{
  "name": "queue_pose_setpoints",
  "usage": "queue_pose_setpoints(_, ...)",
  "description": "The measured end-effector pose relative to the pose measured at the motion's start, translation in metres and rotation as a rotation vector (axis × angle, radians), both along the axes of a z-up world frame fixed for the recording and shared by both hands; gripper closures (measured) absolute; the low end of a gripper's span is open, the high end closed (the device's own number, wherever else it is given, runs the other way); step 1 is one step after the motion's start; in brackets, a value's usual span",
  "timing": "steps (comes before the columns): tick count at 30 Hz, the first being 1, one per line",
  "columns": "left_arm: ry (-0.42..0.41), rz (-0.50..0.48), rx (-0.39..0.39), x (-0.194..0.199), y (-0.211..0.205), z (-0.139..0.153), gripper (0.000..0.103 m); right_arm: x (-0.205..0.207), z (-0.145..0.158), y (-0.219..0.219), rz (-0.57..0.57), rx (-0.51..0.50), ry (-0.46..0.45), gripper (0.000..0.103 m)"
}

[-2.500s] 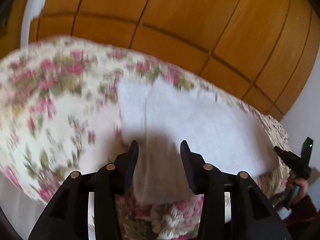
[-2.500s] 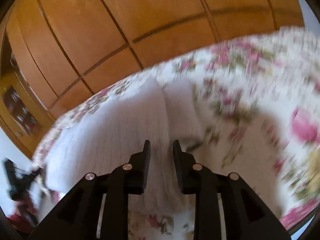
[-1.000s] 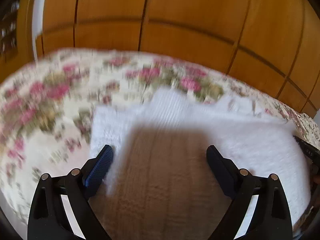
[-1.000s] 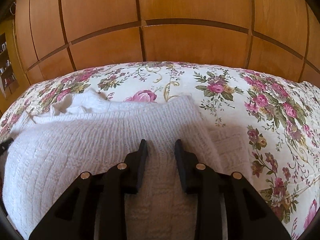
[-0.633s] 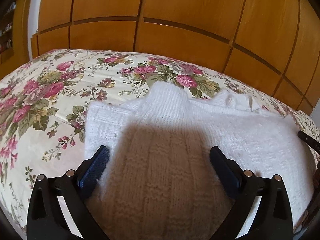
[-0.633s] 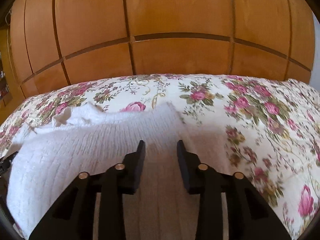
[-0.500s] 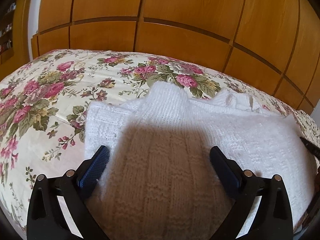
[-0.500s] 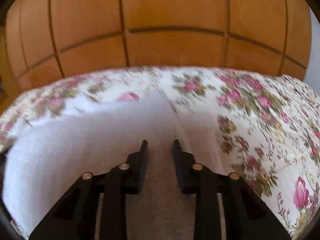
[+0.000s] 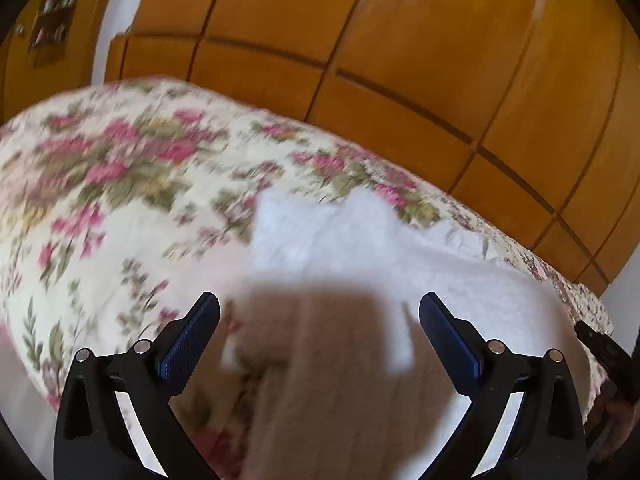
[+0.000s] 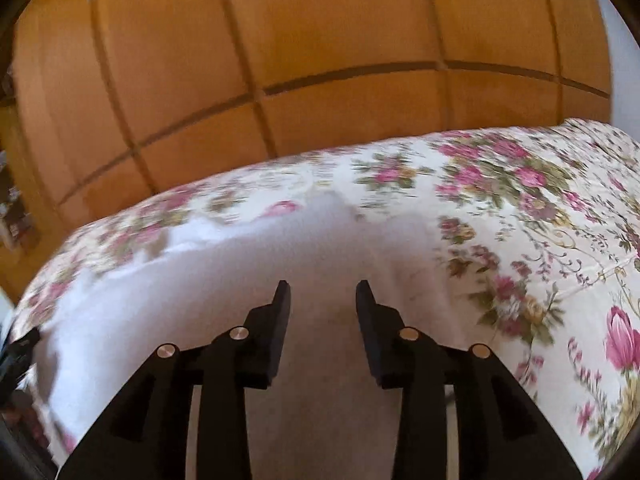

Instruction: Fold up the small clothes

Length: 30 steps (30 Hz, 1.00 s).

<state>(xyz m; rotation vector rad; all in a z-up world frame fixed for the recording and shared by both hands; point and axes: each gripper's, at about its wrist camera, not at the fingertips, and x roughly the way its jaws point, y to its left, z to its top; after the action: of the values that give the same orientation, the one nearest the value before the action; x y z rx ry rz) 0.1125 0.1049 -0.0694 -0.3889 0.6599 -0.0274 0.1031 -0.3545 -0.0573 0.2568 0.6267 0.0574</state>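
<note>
A white knitted garment [image 9: 400, 256] lies folded on the floral bedspread [image 9: 120, 184]. My left gripper [image 9: 318, 312] hovers over its near left corner with its jaws wide open and nothing pinched; its shadow falls on the knit. In the right wrist view the same garment [image 10: 208, 280] fills the lower left. My right gripper [image 10: 322, 292] is over its right part, jaws opening, with a clear gap and no fabric pressed between the pads. The right gripper [image 9: 604, 350] shows at the left view's right edge. Both views are motion-blurred.
Orange wooden wardrobe doors [image 10: 320, 40] rise right behind the bed. A shelf with small items [image 9: 52, 12] is at the far left. The bedspread [image 10: 540, 220] stretches out to the right of the garment. The bed's near edge drops off at the lower left [image 9: 24, 392].
Both grippers have drawn back and rolled, so the bed looks tilted. The left view has slid left, off the garment's corner. The right jaws pinched briefly and then spread wider.
</note>
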Motion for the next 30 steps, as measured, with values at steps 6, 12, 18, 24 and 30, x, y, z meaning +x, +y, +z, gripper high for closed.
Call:
queue_pose_setpoints(6,0.021,-0.028,-0.105,-0.013,0.013,-0.012,0.004,-0.038,0.009,0.047,0.168,-0.033,-0.001,0.082)
queue_pose_setpoints(12,0.012,-0.127,-0.187,-0.021,0.007,-0.016,0.011,-0.053,-0.009,0.07,0.239,-0.013,0.05,0.092)
queue_pose_setpoints(18,0.013,-0.143,-0.196,-0.02,0.012,-0.02,0.018,-0.044,-0.035,0.076,0.232,-0.034,0.128,0.096)
queue_pose_setpoints(24,0.016,-0.146,-0.166,-0.01,0.012,-0.021,0.018,-0.047,-0.04,0.072,0.22,-0.001,0.113,0.096)
queue_pose_setpoints(30,0.034,-0.127,-0.158,-0.007,0.013,-0.019,0.018,-0.047,-0.04,0.068,0.214,0.027,0.111,0.096)
